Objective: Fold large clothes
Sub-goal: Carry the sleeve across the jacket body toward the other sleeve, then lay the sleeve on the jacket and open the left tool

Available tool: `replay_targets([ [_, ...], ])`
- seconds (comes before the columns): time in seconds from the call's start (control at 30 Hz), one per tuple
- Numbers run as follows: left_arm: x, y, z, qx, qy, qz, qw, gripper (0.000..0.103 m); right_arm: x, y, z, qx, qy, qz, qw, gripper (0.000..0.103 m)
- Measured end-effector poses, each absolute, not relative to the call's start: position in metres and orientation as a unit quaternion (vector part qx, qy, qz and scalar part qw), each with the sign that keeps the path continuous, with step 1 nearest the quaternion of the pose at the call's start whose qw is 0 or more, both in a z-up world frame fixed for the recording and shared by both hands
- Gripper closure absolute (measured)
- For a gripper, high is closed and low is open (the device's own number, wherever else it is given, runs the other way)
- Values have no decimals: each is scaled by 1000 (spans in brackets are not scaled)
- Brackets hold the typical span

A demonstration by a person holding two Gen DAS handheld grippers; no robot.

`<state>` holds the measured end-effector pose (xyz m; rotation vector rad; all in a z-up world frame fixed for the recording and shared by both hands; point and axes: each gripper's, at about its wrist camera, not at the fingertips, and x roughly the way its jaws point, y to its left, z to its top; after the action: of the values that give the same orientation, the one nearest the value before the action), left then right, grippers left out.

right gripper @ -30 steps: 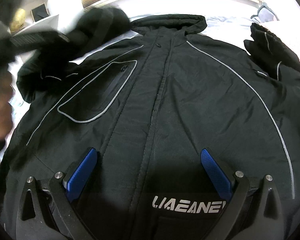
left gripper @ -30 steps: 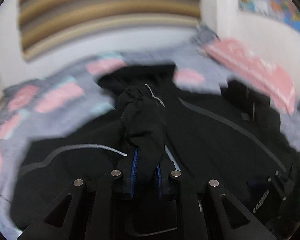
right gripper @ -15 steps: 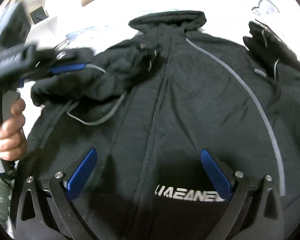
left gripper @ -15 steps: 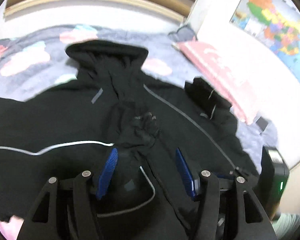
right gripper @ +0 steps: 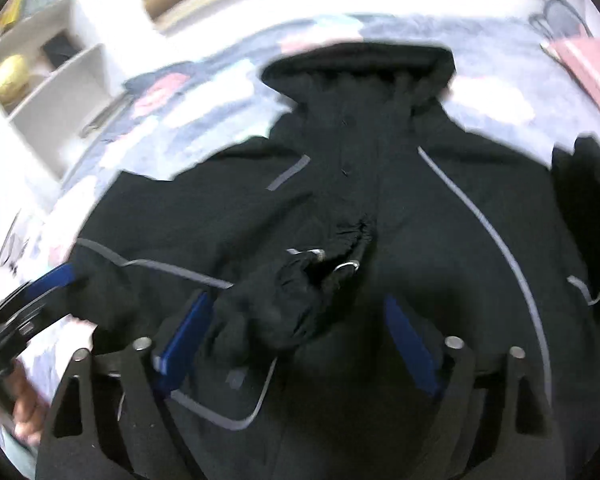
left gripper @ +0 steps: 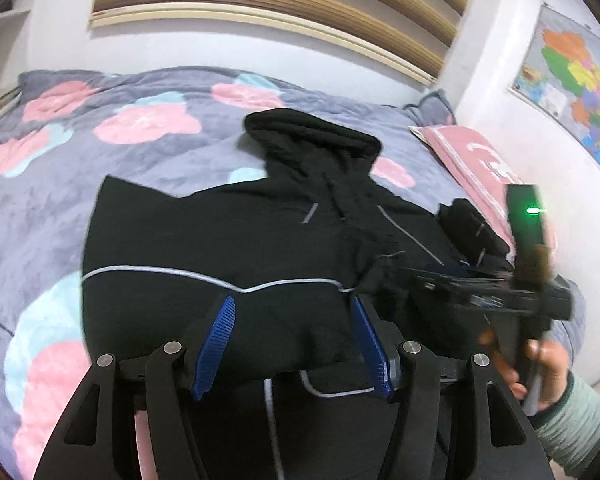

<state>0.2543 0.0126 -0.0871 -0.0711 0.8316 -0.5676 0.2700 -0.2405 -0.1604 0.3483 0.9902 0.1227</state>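
Black padded shell, grey piping: jacket (left gripper: 228, 240) spread front-up on the floral quilt (left gripper: 100, 152), hood toward the headboard. 1 sleeve (right gripper: 284, 304) already laid across the chest, its cuff bunched near the zip line. Probably bulky and fairly heavy, soft but springy; likely slick enough to slide out of a shallow pinch. Best taken at a seam, cuff or hem, where layers stack thick.

Left gripper (left gripper: 296, 344) spread wide over the folded shoulder, gripping nothing. Right gripper (right gripper: 296, 340) likewise apart, straddling the cuff bundle without closing on it.

From the left wrist only: pink pillow (left gripper: 472, 160), wall map (left gripper: 572, 92), the other sleeve (left gripper: 468, 228) lumped beside the pillow, the right hand (left gripper: 540, 368) on its handle. From the right wrist only: chest pocket outline (right gripper: 236, 404), white shelves (right gripper: 52, 92), though blurred.
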Motion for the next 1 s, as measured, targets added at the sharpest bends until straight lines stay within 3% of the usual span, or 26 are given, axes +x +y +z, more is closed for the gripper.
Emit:
replay_targets([
  [0.07, 257, 18, -89, -35, 400, -265, 877, 41, 286, -242, -180, 204, 489, 70, 845, 28],
  [0.1, 258, 20, -90, -36, 401, -261, 877, 41, 290, -243, -187, 219, 493, 84, 838, 46],
  [0.13, 260, 21, -91, -38, 401, -257, 879, 41, 293, -243, -192, 226, 496, 93, 833, 56],
  [0.23, 261, 24, -89, -33, 395, -244, 885, 41, 287, -241, -180, 183, 480, 91, 853, 69],
  [0.5, 274, 5, -88, -30, 395, -246, 885, 41, 239, -308, -111, 100, 398, -39, 911, 70],
  [0.6, 285, -22, -108, 3, 418, -240, 876, 41, 233, -335, -123, 81, 412, -86, 903, 70],
  [0.77, 311, -51, -176, 55, 503, -202, 838, 42, 240, -363, -200, 103, 488, -108, 860, 70],
  [0.9, 313, -49, -175, 53, 500, -206, 839, 42, 236, -369, -218, 108, 485, -98, 862, 68],
  [1.0, 309, -46, -167, 49, 489, -208, 845, 42, 232, -371, -209, 108, 484, -94, 863, 60],
])
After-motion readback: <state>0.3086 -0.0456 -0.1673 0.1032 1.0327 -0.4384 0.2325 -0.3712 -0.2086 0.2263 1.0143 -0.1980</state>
